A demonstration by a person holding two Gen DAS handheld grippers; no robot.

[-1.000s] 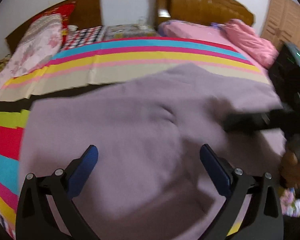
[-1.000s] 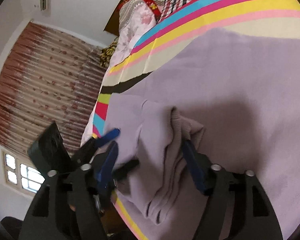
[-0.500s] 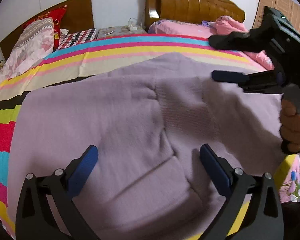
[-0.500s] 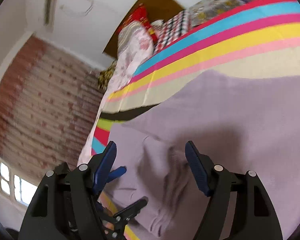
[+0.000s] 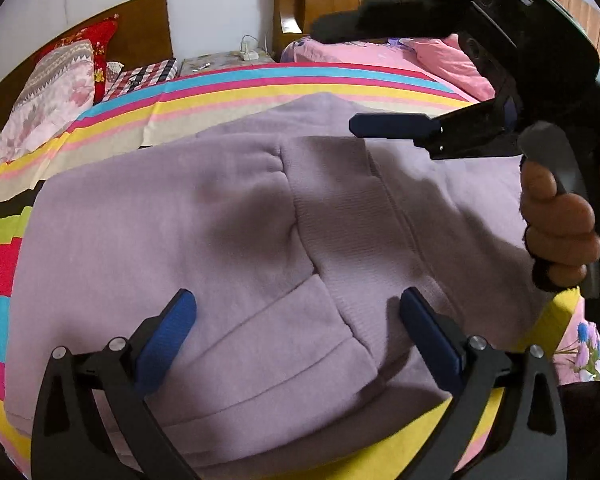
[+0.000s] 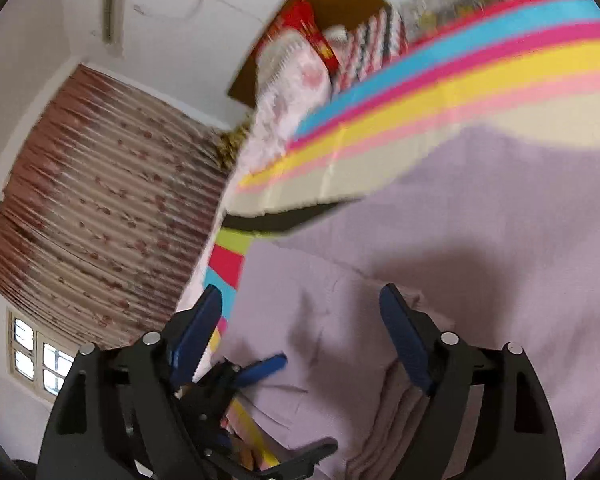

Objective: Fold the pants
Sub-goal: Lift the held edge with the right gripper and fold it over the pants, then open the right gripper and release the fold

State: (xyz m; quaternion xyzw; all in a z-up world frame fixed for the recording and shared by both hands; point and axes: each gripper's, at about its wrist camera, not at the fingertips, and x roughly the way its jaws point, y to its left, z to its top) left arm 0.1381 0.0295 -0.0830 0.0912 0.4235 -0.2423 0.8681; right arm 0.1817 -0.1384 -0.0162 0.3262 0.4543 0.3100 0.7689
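Lavender sweatpants [image 5: 228,240] below both wide, empty grippers' fingers [image 5: 168,328] could unfold if snagged by them.

Pants [image 5: 228,240] on the bedspread [image 5: 260,92], pillows [image 5: 56,96] behind.

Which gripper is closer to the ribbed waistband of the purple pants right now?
Left. The left gripper hovers open right over the ribbed waistband, its near end between the fingers. The right gripper is open too, raised above the pants beyond the band's far end.
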